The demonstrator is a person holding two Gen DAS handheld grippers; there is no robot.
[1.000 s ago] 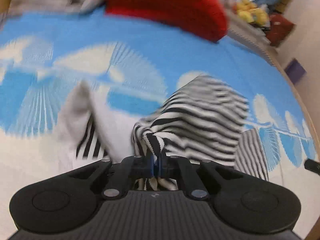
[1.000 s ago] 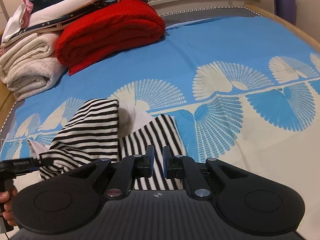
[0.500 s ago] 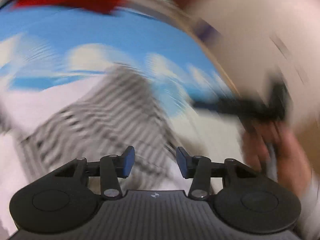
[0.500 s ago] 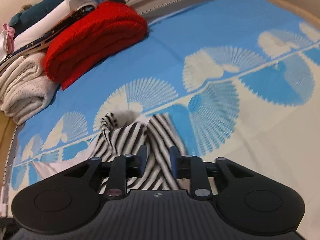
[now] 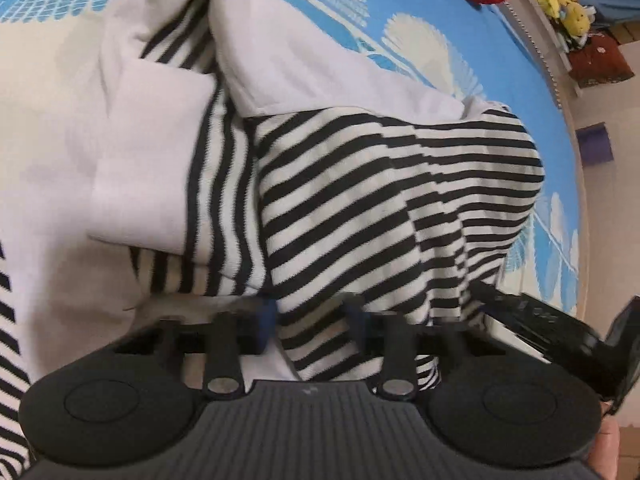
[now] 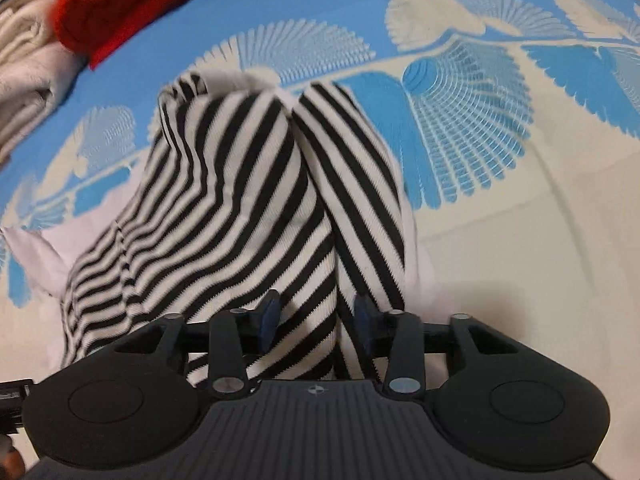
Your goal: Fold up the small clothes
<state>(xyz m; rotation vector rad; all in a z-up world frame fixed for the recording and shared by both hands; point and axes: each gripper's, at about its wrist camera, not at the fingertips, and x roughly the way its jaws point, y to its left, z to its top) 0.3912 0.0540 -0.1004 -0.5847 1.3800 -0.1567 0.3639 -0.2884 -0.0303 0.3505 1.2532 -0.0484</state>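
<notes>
A small black-and-white striped garment [image 5: 400, 200] with white panels [image 5: 152, 160] lies bunched on the bedspread [image 5: 460, 20]. My left gripper [image 5: 310, 326] points steeply down onto it. Its jaws stand apart and are closing, with a raised striped fold between the pads. In the right wrist view the same garment [image 6: 240, 200] forms two striped rolls side by side. My right gripper [image 6: 316, 316] is open low over them, and the seam between the rolls runs into the gap. The right gripper's black body [image 5: 540, 320] shows at the left view's right edge.
The blue bedspread [image 6: 480, 140] with white fan prints spreads all around. A folded red blanket [image 6: 120, 12] and pale folded towels [image 6: 24, 60] sit at the far left. Yellow plush toys [image 5: 560, 0] stand on a ledge beyond the bed. A hand [image 5: 608, 448] shows bottom right.
Both grippers have dropped close onto the garment. The left one, shut on striped cloth a second ago, let go and its jaws now stand apart. The right jaws have widened.
</notes>
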